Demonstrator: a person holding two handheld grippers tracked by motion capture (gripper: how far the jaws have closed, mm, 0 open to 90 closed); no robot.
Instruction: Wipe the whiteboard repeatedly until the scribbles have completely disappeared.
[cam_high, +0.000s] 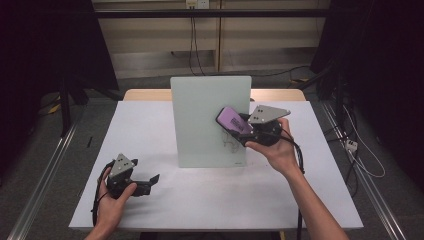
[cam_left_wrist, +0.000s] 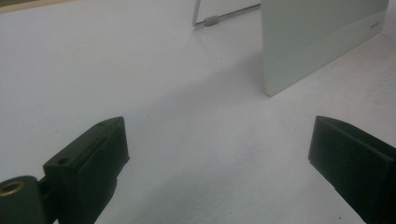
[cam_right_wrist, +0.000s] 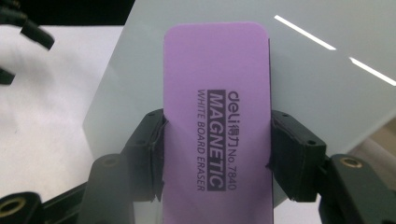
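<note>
So far: we hold purple eraser (cam_right_wrist: 217, 126) clamped across its sides in right gripper (cam_high: 246, 129) jaws, pad side toward upright whiteboard (cam_high: 200, 110), at its right half, just above faint pen marks (cam_high: 230, 142). Contact with board: we cannot tell. Marks look unwiped, so we judge erasing barely begun; wiping left to do. Left gripper (cam_high: 150, 180) rests low on worktop (cam_high: 210, 195), jaws spread wide, holding nothing, well apart from board.
</note>
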